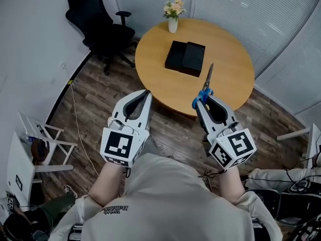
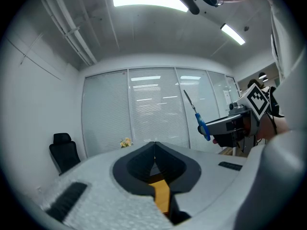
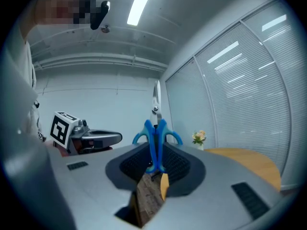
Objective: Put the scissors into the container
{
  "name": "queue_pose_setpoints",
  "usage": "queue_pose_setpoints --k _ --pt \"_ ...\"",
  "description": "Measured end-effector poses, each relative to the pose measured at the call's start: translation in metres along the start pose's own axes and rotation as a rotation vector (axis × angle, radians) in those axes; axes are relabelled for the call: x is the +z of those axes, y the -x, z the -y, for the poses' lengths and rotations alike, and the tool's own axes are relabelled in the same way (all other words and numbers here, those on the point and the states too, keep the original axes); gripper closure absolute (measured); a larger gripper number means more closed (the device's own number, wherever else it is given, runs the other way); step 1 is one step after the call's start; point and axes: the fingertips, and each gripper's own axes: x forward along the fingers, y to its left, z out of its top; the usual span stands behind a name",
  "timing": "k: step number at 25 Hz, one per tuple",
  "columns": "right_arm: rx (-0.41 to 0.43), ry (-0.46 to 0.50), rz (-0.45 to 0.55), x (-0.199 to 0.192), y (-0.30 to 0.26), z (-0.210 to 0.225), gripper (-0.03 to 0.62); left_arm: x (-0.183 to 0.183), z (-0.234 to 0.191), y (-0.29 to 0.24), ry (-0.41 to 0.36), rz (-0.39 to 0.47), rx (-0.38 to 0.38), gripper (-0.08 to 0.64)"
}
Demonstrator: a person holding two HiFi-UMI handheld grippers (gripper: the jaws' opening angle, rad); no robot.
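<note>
Two grippers up in front of me, only one doing any work rn. Right gripper (image 1: 200, 102) is clamped on the scissors (image 1: 207, 80). Its own view shows the jaws pinched on the blue handles, blades closed and sticking straight out past the tips. Left gripper (image 1: 145, 92) has its jaws pressed together w/ nothing between them, just hanging beside the other one.

Where stuff is: scissors are in the air, handles over the floor just short of the tabletop (image 1: 228, 59), blade tip reaching over the near rim in the head view. Container (image 1: 185, 58) is the black box-looking thing around the middle of the tabletop, well apart from the scissors. Looks like two black parts side by side, touching. Can't tell from here which is the open bit or if one's a lid. Flower vase (image 1: 173, 23) is at the far edge, out of the way.

So imo we're in the carry step: pick is done, drop-off isn't. Next move needs a reach fwd and a bit left to get above the container, then tip the blades down so the scissors go in, and only then let the jaws open. Grip is on the handles w/ the long blades out front, so I'd guess they could swing if I rush it. Also need to confirm where the opening is before committing.
</note>
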Motion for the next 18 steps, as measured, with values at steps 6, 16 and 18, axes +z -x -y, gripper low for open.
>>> queue_pose_setpoints --k 6,16,18 --pt "-0.016 -0.004 0.009 -0.004 -0.017 0.008 0.499 -0.006 -0.013 -0.014 -0.002 0.006 -0.01 0.538" --pt "-0.091 0.075 0.02 0.005 -0.079 0.03 0.499 -0.021 -0.063 -0.068 -0.012 0.0 -0.076 0.538" --pt "-0.105 0.062 0.011 0.004 -0.096 0.037 0.499 -0.023 -0.076 -0.084 -0.011 -0.008 -0.094 0.538"
